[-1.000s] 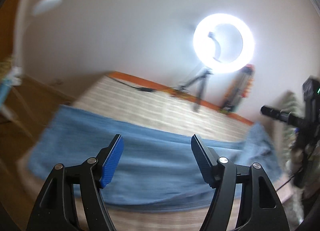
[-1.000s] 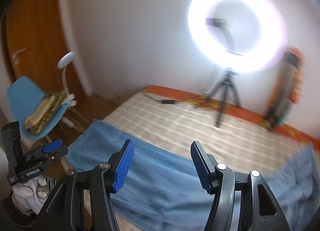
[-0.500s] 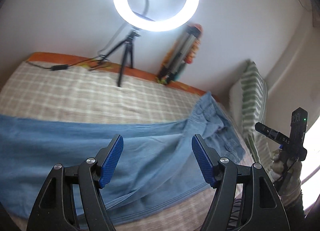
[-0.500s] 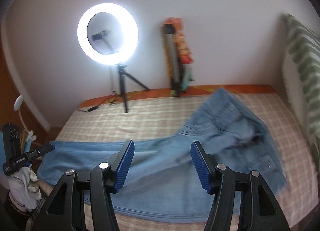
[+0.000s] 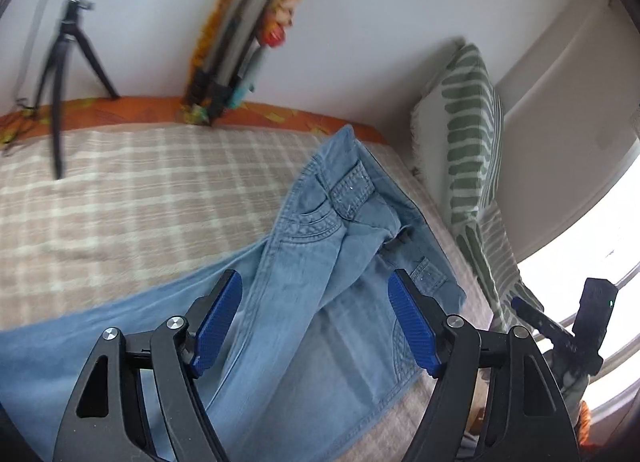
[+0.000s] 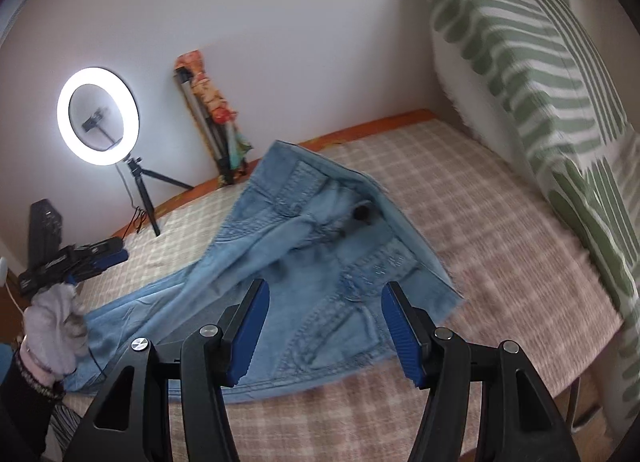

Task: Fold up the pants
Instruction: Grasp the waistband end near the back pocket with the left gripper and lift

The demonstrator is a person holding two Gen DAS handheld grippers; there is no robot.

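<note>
Light blue jeans lie spread on the checked bed cover, waist toward the pillows, legs trailing off to the left. One leg lies folded over the other near the seat. My left gripper hovers above the upper legs, its jaws opening, with nothing pinched between the blue pads. In the right wrist view the jeans show their waist and a dark button. My right gripper hangs open over the jeans' near edge, apart from the cloth. The left gripper shows at the left edge, in a gloved hand.
A green-striped pillow leans at the bed's head on the right. A lit ring light on a tripod and a folded stand are at the far wall. The bed's near edge runs under my right gripper.
Both views have swung from the legs' end and the ring light toward the jeans' waist and pillows. Both grippers moved along the bed and tipped downward, closer to the denim.
</note>
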